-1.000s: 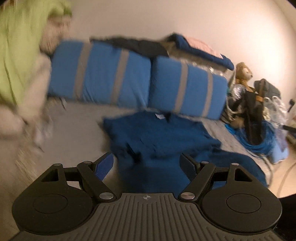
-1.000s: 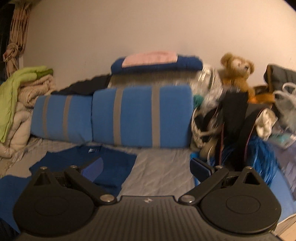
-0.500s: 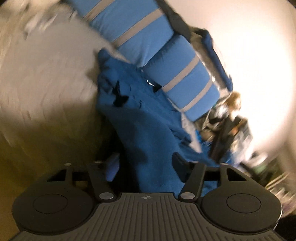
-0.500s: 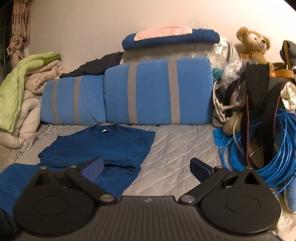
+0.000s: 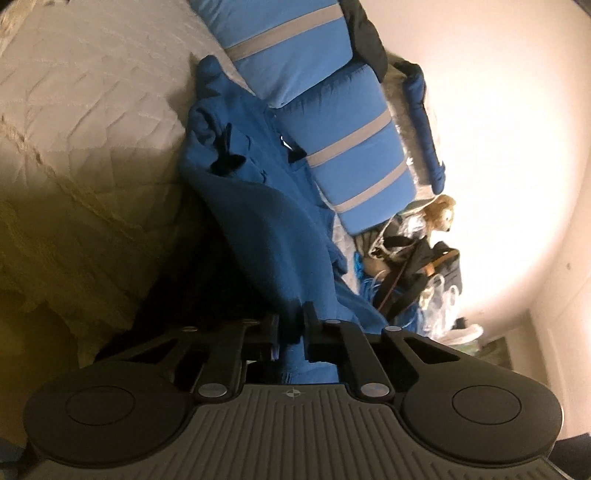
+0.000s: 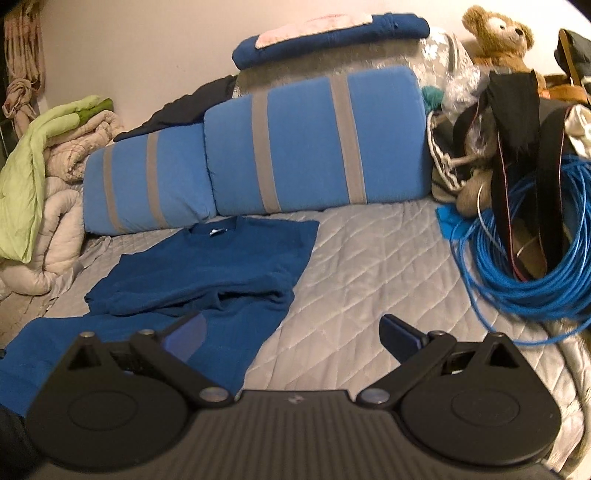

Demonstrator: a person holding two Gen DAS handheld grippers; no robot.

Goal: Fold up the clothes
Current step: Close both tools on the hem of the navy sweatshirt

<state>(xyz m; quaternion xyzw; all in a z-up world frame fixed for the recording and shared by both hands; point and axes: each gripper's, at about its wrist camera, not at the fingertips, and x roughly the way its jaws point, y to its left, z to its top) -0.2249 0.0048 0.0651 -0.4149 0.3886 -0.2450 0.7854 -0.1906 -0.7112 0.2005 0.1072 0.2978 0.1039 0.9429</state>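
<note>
Item, garment: we log one blue sweater (image 6: 207, 273) lying partly folded on the quilted grey bed cover (image 6: 369, 266), collar toward the striped blue bolsters (image 6: 295, 147), its lower part trailing toward us at the left. Item, left gripper (image 5: 290, 328): its jaws have just been closing and now pinch an edge of the sweater's cloth, the camera rolled steeply sideways. Item, right gripper (image 6: 291, 332): spread wide, nothing between its fingers, hanging over the bed beside the sweater's hem. Risks, in our judgement: the left pinch may hold only one layer, so a lift would drag the fold apart; with only one side held, the garment could skew or bunch; the thick knit may slide off the pads. Item, surroundings: a bed against a plain pale wall, folded clothes (image 6: 332, 35) stacked above the bolsters, a teddy bear (image 6: 498, 33), a coil of blue cable (image 6: 524, 273) with dark straps at the right, a heaped beige comforter (image 6: 62, 192) with a green cover at the left.
</note>
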